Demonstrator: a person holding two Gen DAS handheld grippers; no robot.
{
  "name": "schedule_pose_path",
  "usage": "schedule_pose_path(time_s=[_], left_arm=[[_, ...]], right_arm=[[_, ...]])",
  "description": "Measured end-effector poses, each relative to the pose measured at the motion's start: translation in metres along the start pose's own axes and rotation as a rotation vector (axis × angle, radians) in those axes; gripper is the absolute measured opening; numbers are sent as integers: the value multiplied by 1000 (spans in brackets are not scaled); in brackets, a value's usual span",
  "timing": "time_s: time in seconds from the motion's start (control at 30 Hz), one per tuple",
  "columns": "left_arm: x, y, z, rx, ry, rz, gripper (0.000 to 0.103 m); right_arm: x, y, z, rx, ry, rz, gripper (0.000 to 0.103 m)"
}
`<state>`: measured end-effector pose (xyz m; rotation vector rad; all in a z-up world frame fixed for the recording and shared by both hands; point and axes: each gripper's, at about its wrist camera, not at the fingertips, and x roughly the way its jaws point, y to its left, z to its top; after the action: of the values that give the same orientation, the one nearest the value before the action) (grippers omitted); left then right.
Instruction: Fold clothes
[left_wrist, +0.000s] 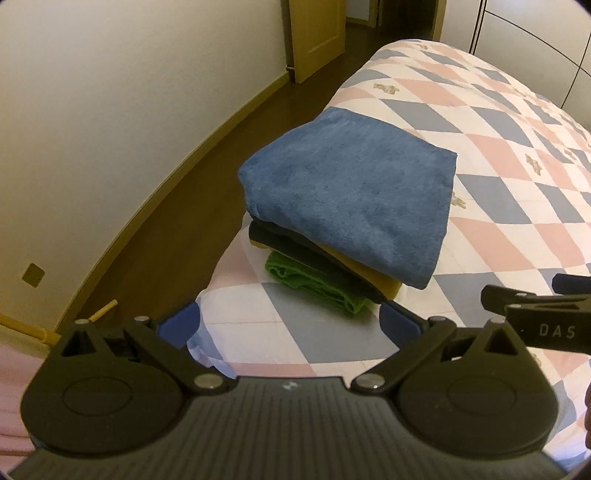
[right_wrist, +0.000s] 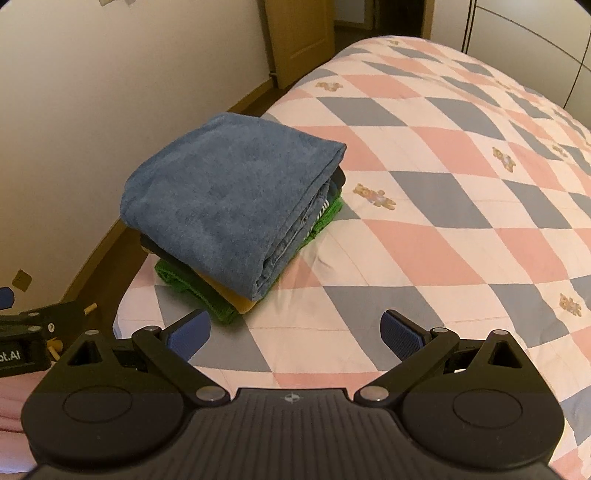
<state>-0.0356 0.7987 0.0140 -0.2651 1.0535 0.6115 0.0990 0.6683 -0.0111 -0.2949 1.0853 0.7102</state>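
Note:
A stack of folded clothes sits near the left edge of the bed. A folded blue garment (left_wrist: 351, 195) lies on top, over a dark one (left_wrist: 295, 247), a yellow one (left_wrist: 373, 275) and a green one (left_wrist: 314, 284) at the bottom. The stack also shows in the right wrist view, with the blue garment (right_wrist: 229, 199) on top. My left gripper (left_wrist: 290, 325) is open and empty, just short of the stack. My right gripper (right_wrist: 295, 334) is open and empty, to the right of the stack's near corner. The right gripper's side shows in the left wrist view (left_wrist: 535, 314).
The bed (right_wrist: 424, 236) has a pink, blue and white diamond quilt with small bear prints. A wall (left_wrist: 110, 110) and dark floor strip (left_wrist: 177, 221) run along the bed's left. A wooden door (left_wrist: 317, 33) stands open at the back. White wardrobe doors (left_wrist: 535, 37) stand at far right.

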Motion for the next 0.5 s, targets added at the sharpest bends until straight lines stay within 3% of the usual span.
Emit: schedule_pose_path(time_s=[0.5], left_arm=[[23,-5,22,-13,19,-14,102]], right_arm=[[15,-2,24,-22,14,-3,101]])
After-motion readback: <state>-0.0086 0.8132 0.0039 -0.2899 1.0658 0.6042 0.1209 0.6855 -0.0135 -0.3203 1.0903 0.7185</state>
